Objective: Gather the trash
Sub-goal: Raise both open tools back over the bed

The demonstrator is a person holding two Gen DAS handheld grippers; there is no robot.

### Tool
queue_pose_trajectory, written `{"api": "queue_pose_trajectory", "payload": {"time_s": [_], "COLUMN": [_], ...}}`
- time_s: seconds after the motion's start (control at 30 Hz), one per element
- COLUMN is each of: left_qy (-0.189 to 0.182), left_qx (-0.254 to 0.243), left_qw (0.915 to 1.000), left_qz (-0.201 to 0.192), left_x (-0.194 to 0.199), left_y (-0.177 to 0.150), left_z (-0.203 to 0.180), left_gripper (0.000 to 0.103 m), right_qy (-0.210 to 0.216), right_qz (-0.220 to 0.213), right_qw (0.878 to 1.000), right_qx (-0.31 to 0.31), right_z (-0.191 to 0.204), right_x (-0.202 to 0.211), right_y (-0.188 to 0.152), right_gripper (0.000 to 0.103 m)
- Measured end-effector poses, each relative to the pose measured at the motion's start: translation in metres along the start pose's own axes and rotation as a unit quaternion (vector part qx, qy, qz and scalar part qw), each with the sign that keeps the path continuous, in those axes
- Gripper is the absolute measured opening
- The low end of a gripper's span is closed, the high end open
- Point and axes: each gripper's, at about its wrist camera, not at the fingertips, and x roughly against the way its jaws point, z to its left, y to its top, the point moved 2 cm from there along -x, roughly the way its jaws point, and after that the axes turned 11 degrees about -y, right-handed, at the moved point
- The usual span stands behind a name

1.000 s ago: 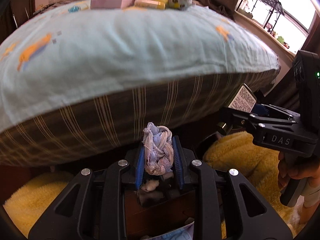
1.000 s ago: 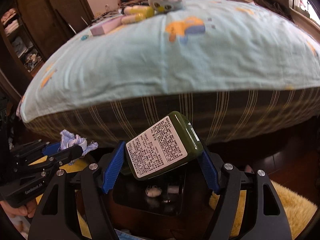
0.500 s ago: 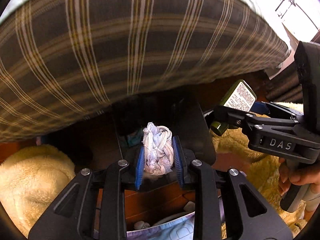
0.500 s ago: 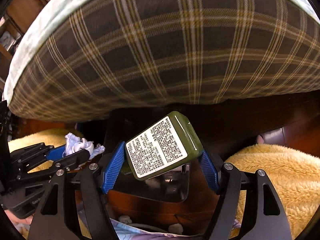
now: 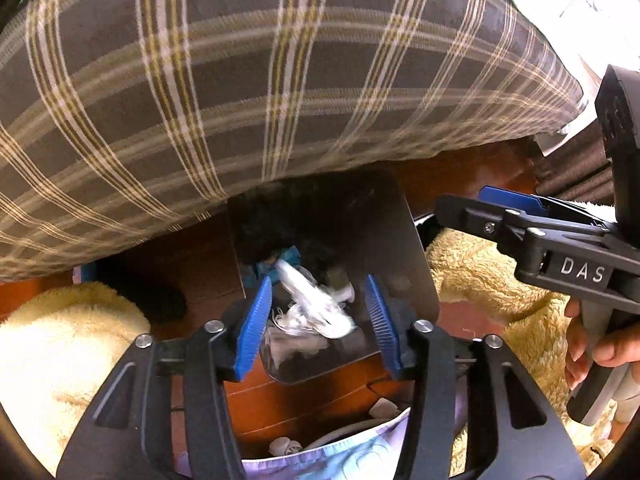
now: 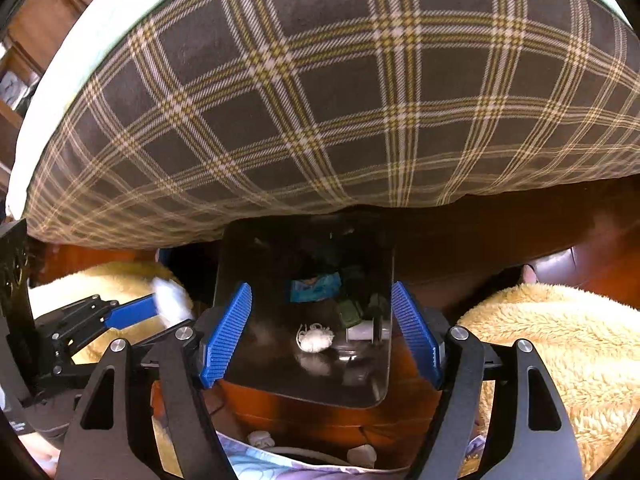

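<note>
Plaid bed side (image 6: 320, 92) overhead; red-brown wood floor (image 5: 304, 404); yellow fluffy rugs (image 6: 560, 352) L & R.

"DAS" on right gripper (image 5: 486, 204)

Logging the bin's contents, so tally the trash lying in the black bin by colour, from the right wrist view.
Blue: 1, crumpled scrap
Green: 1, bottle
White: 2, wad and pale tube
Total: 4 in the bin; its dark far corners may hide more.
</note>
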Motion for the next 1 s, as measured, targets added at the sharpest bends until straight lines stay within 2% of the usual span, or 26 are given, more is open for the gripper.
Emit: {"api": "queue_pose_trajectory", "payload": {"time_s": [0.2, 0.27, 0.4, 0.5, 0.57, 0.67, 1.0], "left_qy": [0.026, 0.03, 0.036, 0.039, 0.041, 0.043, 0.068], "left_qx": [-0.021, -0.026, -0.034, -0.034, -0.036, -0.043, -0.053], "left_qw": [0.9985, 0.9973, 0.9942, 0.9919, 0.9901, 0.9874, 0.9796], "left_qz": [-0.043, -0.061, -0.095, -0.116, -0.129, -0.146, -0.182], "left_x": [0.031, 0.046, 0.075, 0.096, 0.109, 0.126, 0.15], "left_y": [0.011, 0.016, 0.026, 0.037, 0.045, 0.06, 0.126], "left_z": [-0.005, -0.009, -0.014, -0.014, -0.015, -0.014, -0.005], "left_gripper": [0.057, 0.063, 0.068, 0.071, 0.078, 0.083, 0.085], "right_qy": [0.002, 0.007, 0.011, 0.01, 0.009, 0.003, -0.009], "right_qz": [-0.025, -0.044, -0.084, -0.117, -0.14, -0.172, -0.209], "right_qw": [1.0, 0.999, 0.996, 0.993, 0.99, 0.985, 0.978], "right_qx": [-0.008, -0.011, -0.013, -0.012, -0.011, -0.004, 0.004], "right_z": [-0.011, -0.012, -0.013, -0.013, -0.014, -0.016, -0.014], "right_x": [0.025, 0.038, 0.064, 0.089, 0.106, 0.127, 0.144], "right_y": [0.011, 0.017, 0.029, 0.047, 0.06, 0.083, 0.154], "right_gripper": [0.074, 0.074, 0.074, 0.075, 0.076, 0.078, 0.078]}}
